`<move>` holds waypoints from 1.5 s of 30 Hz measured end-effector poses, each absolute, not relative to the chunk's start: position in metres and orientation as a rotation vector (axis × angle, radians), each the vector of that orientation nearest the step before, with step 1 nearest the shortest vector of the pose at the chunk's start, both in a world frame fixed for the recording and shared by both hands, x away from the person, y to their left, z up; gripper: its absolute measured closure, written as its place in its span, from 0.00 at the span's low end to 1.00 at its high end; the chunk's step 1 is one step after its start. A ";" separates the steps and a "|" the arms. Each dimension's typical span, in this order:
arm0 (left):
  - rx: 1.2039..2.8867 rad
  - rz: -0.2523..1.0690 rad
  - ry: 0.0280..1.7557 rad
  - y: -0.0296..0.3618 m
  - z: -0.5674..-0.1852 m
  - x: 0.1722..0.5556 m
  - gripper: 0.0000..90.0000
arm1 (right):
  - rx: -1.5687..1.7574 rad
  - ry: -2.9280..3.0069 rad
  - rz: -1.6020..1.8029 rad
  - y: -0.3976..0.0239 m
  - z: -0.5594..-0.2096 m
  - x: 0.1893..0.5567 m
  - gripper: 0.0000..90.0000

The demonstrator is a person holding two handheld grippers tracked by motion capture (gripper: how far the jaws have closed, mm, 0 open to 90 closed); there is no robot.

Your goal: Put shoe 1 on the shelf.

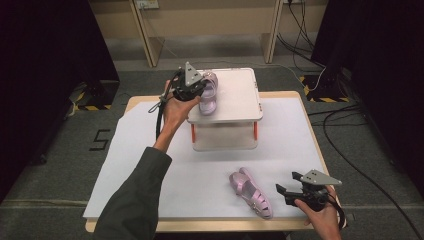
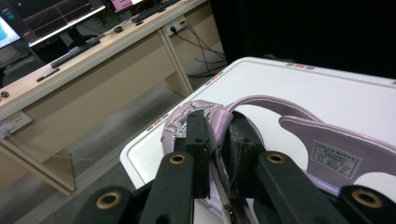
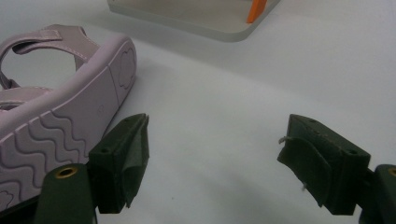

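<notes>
One pale lilac child's sandal [image 1: 208, 93] sits on the white raised platform [image 1: 235, 95], at its left edge, straps up and a glittery ornament on the strap, its strap pinched between black jaws. The matching second sandal [image 1: 251, 192] lies on the table in front of that platform, tipped on its side, wavy-treaded sole showing.

Even overhead light on my table [image 1: 300, 125]; white sheet bright, no hard glare. Room corners in high view fall to near black. Soft short shadow under white stand [image 1: 235, 95]. High view slightly soft overall. My left gripper view: jaws at bottom edge blurred, monitors [image 2: 51, 18] glow at far desk, upper right black. My right gripper view: flat diffuse light, faint shadow beside pink sandal [image 3: 60, 112], my own jaws out of focus.
</notes>
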State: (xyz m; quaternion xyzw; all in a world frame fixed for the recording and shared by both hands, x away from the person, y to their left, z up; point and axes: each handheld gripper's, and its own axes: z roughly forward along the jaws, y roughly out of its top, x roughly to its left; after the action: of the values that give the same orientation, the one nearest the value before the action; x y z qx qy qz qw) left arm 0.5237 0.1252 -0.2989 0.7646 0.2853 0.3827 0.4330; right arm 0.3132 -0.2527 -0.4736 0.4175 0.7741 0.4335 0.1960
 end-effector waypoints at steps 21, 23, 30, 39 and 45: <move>1.917 0.928 0.805 0.129 -0.302 0.523 0.42 | 1.169 2.170 1.215 -0.253 -0.474 0.313 0.26; 1.912 0.920 0.815 0.131 -0.298 0.518 0.34 | 1.175 2.169 1.215 -0.252 -0.474 0.313 0.26; 1.878 0.815 0.858 0.135 -0.284 0.490 0.28 | 1.170 2.168 1.208 -0.253 -0.474 0.313 0.26; 1.858 0.675 0.851 0.146 -0.294 0.444 0.24 | 1.173 2.164 1.209 -0.253 -0.474 0.313 0.26; 1.823 0.591 0.826 0.156 -0.311 0.416 0.23 | 1.174 2.166 1.208 -0.252 -0.474 0.313 0.26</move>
State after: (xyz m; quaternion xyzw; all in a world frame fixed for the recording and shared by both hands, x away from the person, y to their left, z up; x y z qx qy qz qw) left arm 0.4157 0.1561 -0.3110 0.7549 0.3419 0.2448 0.5033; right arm 0.3130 -0.2524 -0.4739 0.4196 0.7737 0.4317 0.1973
